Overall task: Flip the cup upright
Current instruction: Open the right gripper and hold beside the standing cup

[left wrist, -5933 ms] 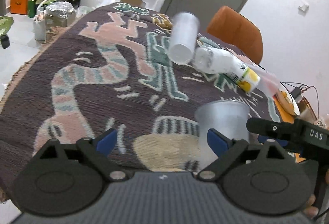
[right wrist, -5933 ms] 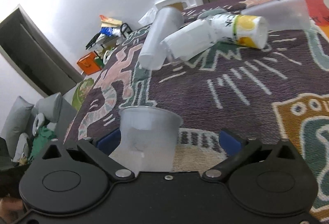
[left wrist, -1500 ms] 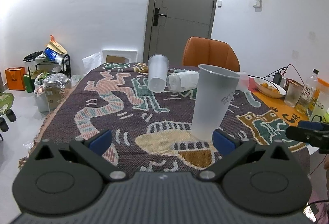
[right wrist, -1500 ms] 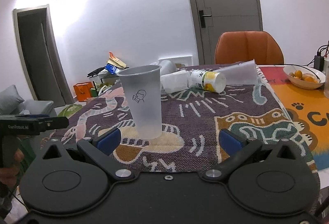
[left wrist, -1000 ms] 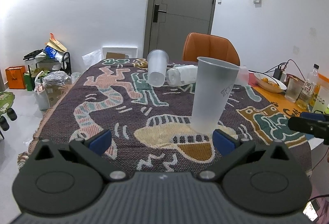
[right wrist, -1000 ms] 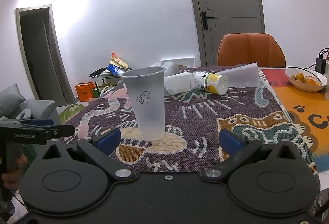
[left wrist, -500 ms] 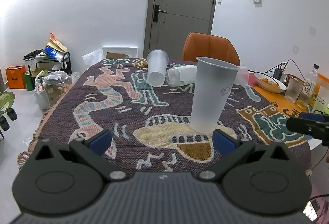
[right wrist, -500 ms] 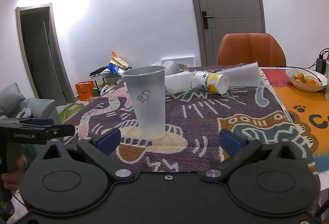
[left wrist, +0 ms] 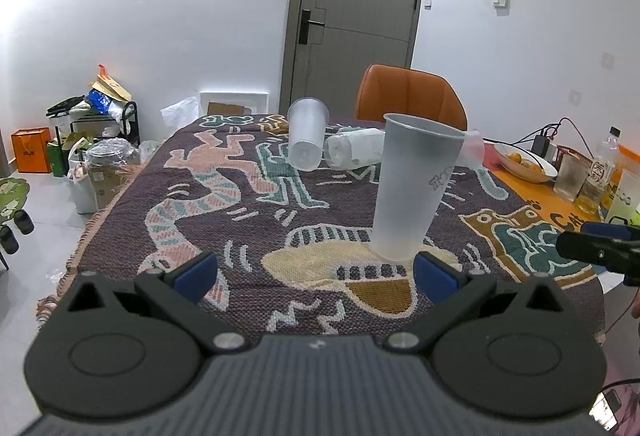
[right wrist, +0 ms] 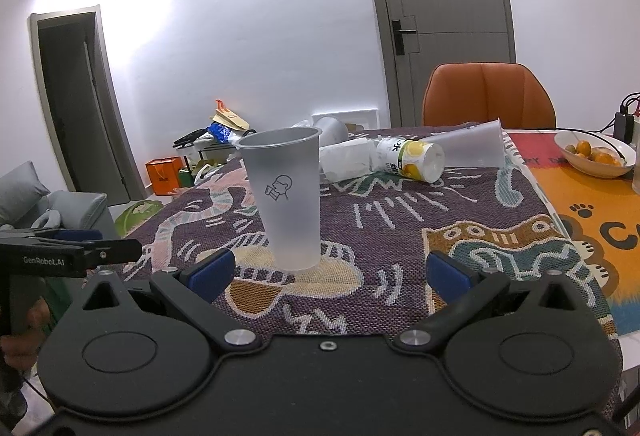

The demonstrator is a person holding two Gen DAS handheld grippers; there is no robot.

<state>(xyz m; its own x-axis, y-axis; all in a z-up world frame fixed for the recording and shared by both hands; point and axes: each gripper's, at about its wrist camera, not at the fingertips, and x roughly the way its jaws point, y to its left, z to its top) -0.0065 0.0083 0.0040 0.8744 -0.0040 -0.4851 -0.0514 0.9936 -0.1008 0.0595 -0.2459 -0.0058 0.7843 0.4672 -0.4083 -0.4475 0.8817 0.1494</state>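
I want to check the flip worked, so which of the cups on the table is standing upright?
The frosted cup with the little drinking-figure logo, nearest both grippers, stands mouth up. The other cups lie on their sides farther back.

Lived-in home dining room, table under a patterned woven blanket (left wrist: 224, 196), orange chair (right wrist: 486, 94), fruit bowl (right wrist: 596, 152), grey interior door (left wrist: 356, 12), sofa corner (right wrist: 24, 196), cluttered shelf rack (left wrist: 92, 116) by wall

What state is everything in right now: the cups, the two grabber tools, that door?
Frosted cup: upright, mouth up, on the blanket.
Left gripper: open, empty.
Right gripper: open, empty.
Clear cup: tipped over.
Yellow-label cup: on its side.
Grey door: closed.
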